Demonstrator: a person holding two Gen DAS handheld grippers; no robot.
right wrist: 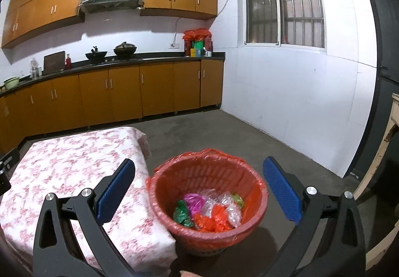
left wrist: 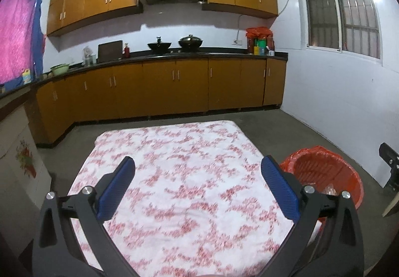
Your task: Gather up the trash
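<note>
A red trash basket (right wrist: pixel 207 199) lined with a red bag stands on the floor by the right side of a low table (right wrist: pixel 69 167) with a pink-and-white floral cloth. Several crumpled wrappers (right wrist: pixel 209 212), green, magenta, orange and clear, lie in its bottom. My right gripper (right wrist: pixel 199 172) is open and empty above the basket. My left gripper (left wrist: pixel 199 167) is open and empty above the table (left wrist: pixel 179 177). The basket (left wrist: pixel 324 172) shows to its right, partly hidden behind the right finger. The right gripper's body (left wrist: pixel 391 169) shows at the far right edge.
Orange kitchen cabinets (left wrist: pixel 162 85) and a dark counter with woks (left wrist: pixel 174 44) line the far wall. A white wall with a barred window (right wrist: pixel 284 2) is on the right. A wooden frame (right wrist: pixel 384 152) stands at the far right. The floor is grey concrete (right wrist: pixel 224 132).
</note>
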